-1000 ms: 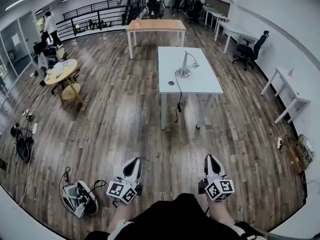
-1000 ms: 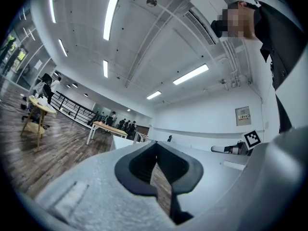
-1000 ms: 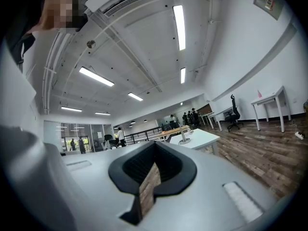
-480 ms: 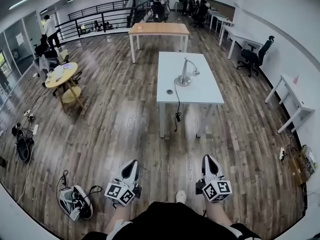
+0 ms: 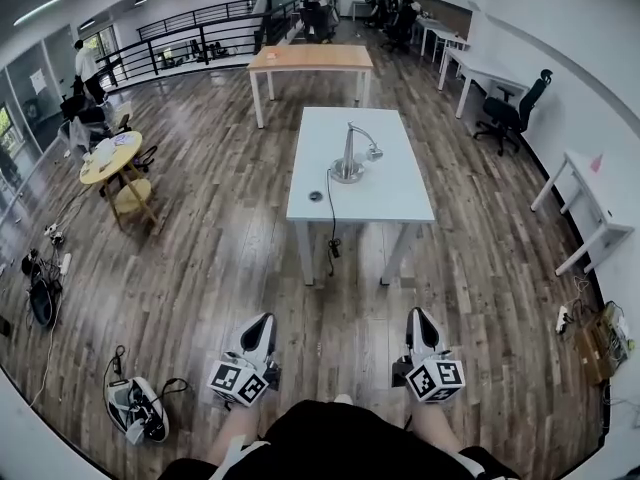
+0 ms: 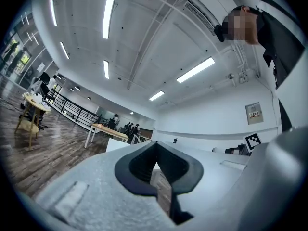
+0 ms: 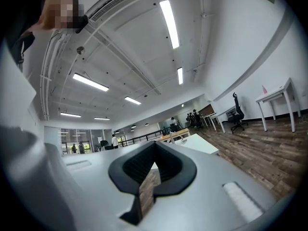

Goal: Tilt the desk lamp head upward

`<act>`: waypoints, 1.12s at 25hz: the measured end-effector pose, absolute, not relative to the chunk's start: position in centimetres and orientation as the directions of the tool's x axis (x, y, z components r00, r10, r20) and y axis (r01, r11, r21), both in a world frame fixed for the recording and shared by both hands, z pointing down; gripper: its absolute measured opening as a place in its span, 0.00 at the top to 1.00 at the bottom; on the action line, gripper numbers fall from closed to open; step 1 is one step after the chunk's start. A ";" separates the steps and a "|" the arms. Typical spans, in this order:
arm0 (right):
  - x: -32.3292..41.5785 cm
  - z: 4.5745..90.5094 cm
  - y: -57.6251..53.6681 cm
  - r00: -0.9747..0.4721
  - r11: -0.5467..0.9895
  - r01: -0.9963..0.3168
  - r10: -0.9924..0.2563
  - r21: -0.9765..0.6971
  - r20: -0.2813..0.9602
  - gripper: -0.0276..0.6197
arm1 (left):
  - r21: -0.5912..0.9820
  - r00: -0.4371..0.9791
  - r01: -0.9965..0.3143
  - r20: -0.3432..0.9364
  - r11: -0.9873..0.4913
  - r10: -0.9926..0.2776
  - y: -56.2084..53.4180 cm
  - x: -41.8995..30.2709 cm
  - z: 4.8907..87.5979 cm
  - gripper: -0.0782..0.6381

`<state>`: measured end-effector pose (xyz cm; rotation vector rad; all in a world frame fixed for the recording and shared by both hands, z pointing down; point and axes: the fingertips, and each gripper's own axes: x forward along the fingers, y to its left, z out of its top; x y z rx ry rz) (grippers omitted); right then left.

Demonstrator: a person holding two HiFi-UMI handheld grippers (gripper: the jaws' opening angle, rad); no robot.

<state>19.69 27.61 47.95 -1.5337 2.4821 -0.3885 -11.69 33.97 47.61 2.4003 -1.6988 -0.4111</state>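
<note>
Office floor, seen from head height: the left gripper (image 5: 260,323) and the right gripper (image 5: 420,320) are held low over the wooden floor (image 5: 230,258), side by side and pointing ahead; both are clenched on nothing, and each gripper view shows its two pads pressed together with only floor beyond them; the left marker cube (image 5: 238,381) and the right marker cube (image 5: 436,378) sit at the near ends of the tools.

The one desk lamp (image 5: 348,163) stands well ahead of both grippers, on the single white table (image 5: 400,193) in mid-room; its round base rests near the table's middle and its lamp head (image 5: 373,153) curves over to the right of the stem; one cable (image 5: 331,223) runs over the near edge and hangs toward the floor; one small dark round object (image 5: 316,196) lies on the tabletop near that edge.

Containers: one open bag (image 5: 135,408) lies on the floor to the left of the left gripper, a cord trailing beside it, its contents not to be made out; one box (image 5: 603,333) at the far right edge holds items too small to tell.

Elsewhere: one wood-topped table (image 5: 310,58) stands behind the white one; one round yellow table (image 5: 110,158) stands at left; one black office chair (image 5: 510,113) and one white desk (image 5: 590,203) stand at right; several people gather at the far end.
</note>
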 end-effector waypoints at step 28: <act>20.3 50.2 13.1 -0.361 0.331 -0.881 -0.932 -0.337 0.030 0.95 | 0.257 0.346 -0.895 -0.110 -0.363 -0.932 16.9 -14.5 49.3 0.89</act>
